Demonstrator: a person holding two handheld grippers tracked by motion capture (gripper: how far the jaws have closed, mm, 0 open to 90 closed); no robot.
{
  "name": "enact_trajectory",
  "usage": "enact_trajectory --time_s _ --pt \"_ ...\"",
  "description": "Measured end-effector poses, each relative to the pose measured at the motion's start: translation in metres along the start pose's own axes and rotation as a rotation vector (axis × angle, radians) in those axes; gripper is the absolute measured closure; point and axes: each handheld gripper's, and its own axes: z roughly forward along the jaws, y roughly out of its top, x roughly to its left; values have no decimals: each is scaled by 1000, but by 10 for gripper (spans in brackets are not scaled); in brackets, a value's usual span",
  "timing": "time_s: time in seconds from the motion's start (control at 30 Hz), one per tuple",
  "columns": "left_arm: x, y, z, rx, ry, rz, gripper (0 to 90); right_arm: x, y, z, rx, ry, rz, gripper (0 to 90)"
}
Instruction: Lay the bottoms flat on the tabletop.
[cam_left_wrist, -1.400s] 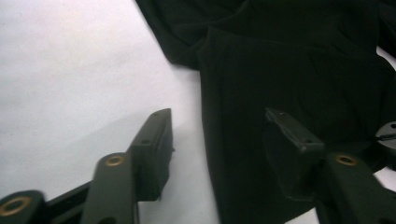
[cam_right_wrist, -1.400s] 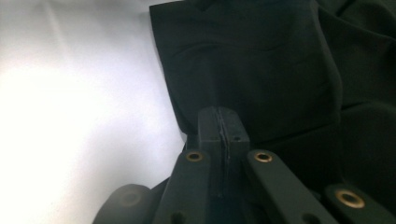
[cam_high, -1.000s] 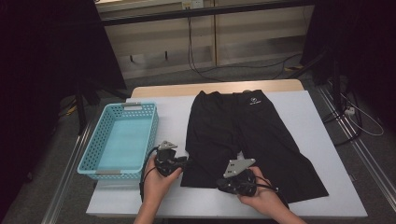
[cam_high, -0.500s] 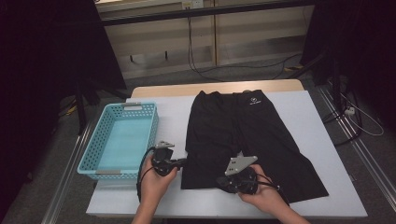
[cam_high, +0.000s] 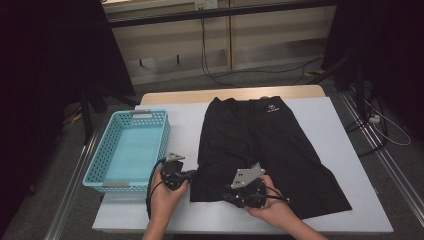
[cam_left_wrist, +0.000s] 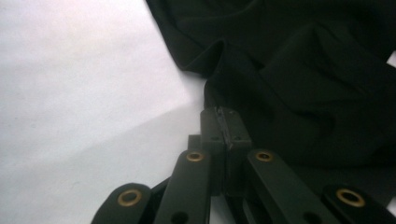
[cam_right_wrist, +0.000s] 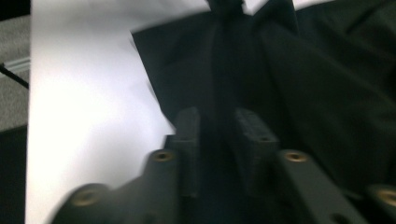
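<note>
Both grippers pulled nearer since earlier: left gripper clamped on shorts hem, right gripper parted over it; fold starting.

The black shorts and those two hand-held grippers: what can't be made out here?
- Logo on the black shorts: too small in the high view.
- Right hand-held gripper: blurred in its own view, jaws apart, any cloth between them unclear.
- Left hand-held gripper: jaws together at the hem; pinched cloth lost in dark fabric.
</note>
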Motion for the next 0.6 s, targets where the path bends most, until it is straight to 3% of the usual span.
enact_trajectory --time_s 0.13,0.23,0.3,0.43,0.6 --pt "-1 1 0 12 1 -1 896 10 3 13 14 53 -41 599" --pt "-2 1 -1 9 6 -4 895 13 6 23 23 57 -41 594" --pt "-3 0 -2 12 0 -9 896 12 8 26 27 58 -30 653" --pt "-5 0 -6 7 -7 -5 900 9 8 24 33 56 -36 880" --pt "-8 0 -17 -4 -16 -13 900 9 6 18 52 83 -16 893"
